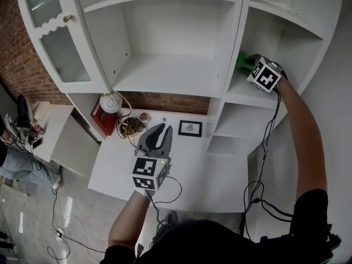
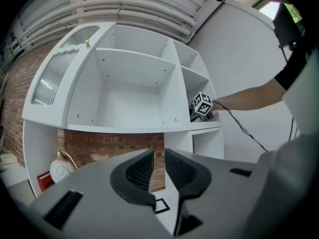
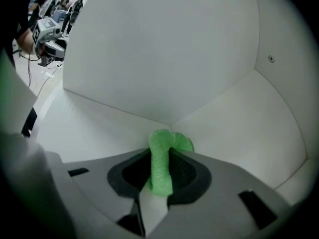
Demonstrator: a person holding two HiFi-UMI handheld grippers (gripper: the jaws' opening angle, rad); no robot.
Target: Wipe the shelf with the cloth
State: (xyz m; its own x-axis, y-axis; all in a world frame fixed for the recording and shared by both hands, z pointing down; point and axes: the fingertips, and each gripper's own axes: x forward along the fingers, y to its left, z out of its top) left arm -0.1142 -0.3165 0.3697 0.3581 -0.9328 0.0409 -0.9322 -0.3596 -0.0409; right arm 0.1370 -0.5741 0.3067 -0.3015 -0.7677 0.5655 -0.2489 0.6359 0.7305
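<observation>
Right gripper [image 3: 160, 171] was reaching into the side compartment of the tall white wooden shelf unit [image 1: 247, 95]. Its jaws were pinched tight on a bright green fuzzy cloth [image 3: 160, 158]. The cloth stuck out past the tips, and its bunched end sat low in the back corner straight ahead of the gripper, where the shelf floor meets the walls.

Left gripper [image 1: 160, 128] hung down below and out in front of the unit. Its jaws had only a slim gap between them and nothing in it, so it wasn't helping.

My guess is the wiping was underway in that one cubby. The surfaces looked plain white all over, so I couldn't tell which bits were done. The cloth wasn't anywhere near the big middle compartments, so probably plenty left.
</observation>
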